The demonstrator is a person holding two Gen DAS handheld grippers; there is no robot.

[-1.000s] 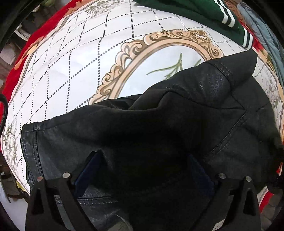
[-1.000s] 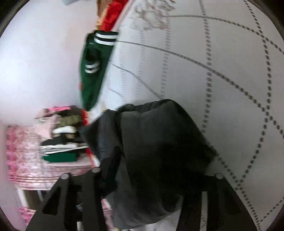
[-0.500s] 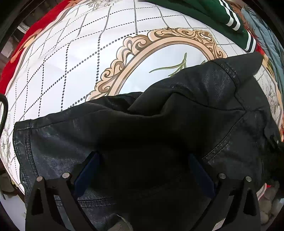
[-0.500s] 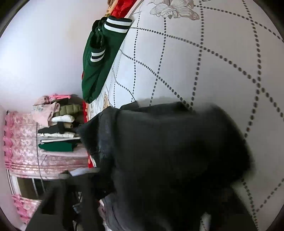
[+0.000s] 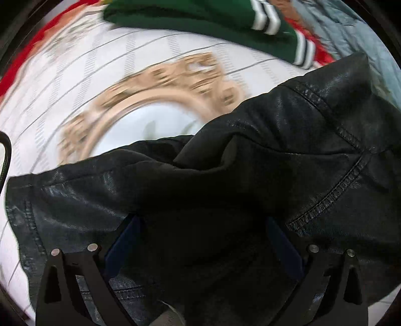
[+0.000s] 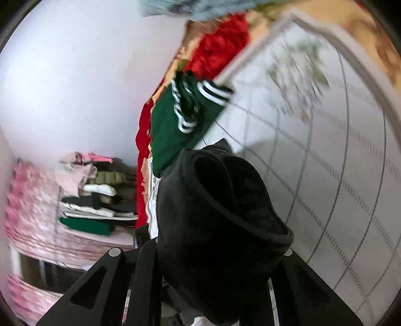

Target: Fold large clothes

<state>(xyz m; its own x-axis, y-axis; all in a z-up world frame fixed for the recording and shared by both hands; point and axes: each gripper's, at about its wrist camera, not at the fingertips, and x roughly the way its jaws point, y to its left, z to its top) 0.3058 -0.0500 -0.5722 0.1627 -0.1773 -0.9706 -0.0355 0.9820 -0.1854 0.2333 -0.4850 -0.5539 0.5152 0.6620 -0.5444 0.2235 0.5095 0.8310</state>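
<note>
A black leather jacket lies bunched across the white quilted bedspread. My left gripper points steeply down, and its blue pads clamp a thick fold of the jacket. In the right wrist view a dark, soft-looking part of the jacket hangs over my right gripper. Its jaws are closing with that cloth pinched between them, lifted off the bedspread. The fabric hides the fingertips of both grippers.
A green garment with white stripes lies at the far edge of the bed, also visible as the green garment beside a red blanket. A grey-blue garment lies at the far right. Folded clothes are stacked on a pink-draped shelf by the wall.
My right gripper has risen with the jacket cloth, and the fabric now bunches tighter between its jaws. The left gripper has slid across the bed toward the green garment, carrying its fold.
</note>
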